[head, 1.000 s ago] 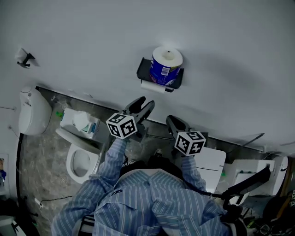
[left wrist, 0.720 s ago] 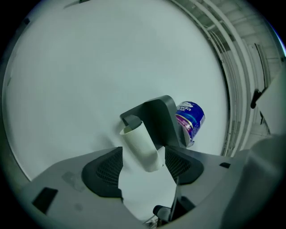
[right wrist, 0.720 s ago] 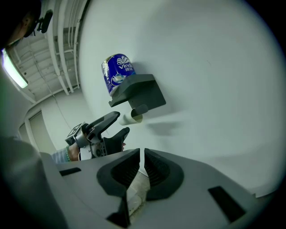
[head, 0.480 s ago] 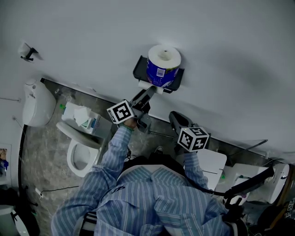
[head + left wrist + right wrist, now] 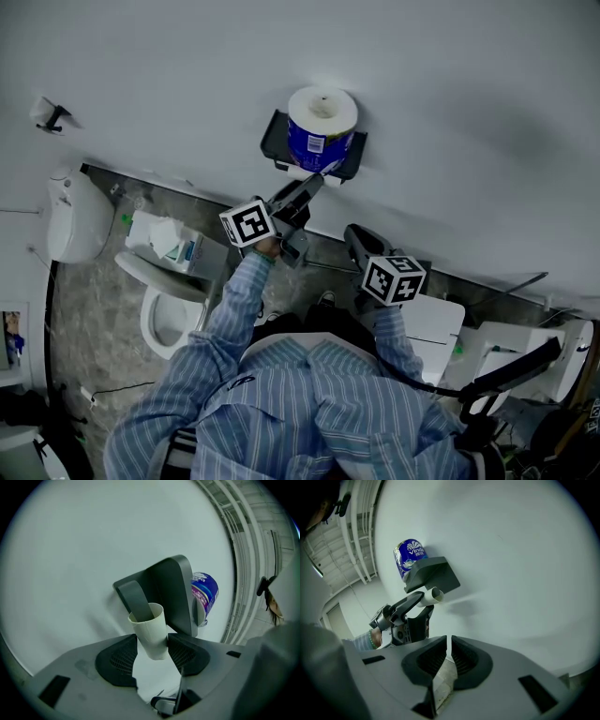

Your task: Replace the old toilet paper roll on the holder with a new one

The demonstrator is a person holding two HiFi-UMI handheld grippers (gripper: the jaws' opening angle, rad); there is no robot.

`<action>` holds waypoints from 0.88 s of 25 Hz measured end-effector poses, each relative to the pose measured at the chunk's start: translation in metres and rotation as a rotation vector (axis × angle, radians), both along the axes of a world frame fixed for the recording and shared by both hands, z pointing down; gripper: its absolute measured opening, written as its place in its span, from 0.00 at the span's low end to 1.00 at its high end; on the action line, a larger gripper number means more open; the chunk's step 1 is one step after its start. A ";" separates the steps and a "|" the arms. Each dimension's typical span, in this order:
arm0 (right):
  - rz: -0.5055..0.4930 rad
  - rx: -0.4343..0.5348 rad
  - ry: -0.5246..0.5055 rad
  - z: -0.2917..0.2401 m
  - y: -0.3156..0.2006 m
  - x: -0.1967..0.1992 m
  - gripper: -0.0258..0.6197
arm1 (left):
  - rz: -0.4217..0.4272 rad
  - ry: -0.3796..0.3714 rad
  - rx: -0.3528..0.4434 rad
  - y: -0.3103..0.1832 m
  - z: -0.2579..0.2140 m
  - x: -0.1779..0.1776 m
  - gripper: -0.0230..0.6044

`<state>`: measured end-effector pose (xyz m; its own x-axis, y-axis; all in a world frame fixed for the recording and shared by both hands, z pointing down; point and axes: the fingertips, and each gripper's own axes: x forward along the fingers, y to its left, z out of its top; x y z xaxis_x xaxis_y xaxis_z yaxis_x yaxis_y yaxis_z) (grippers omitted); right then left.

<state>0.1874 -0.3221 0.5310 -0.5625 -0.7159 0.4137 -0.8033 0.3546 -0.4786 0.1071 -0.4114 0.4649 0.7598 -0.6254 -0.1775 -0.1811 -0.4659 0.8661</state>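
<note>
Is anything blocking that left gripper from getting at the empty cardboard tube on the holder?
Nothing visible does. The jaws of the left gripper have just been closing and pinch the cardboard tube, which sits on the arm of the holder.

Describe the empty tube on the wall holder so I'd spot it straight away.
On the white wall hangs a dark holder. A grey arm sticks out under its shelf, and the empty tube sits on that arm. Unlike the fat blue-wrapped roll standing on top, it is thin, bare and pale.
</note>
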 end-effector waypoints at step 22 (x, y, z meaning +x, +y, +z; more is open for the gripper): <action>0.185 0.042 0.050 -0.008 0.027 0.039 0.09 | 0.356 -0.385 0.203 0.051 0.030 0.095 0.34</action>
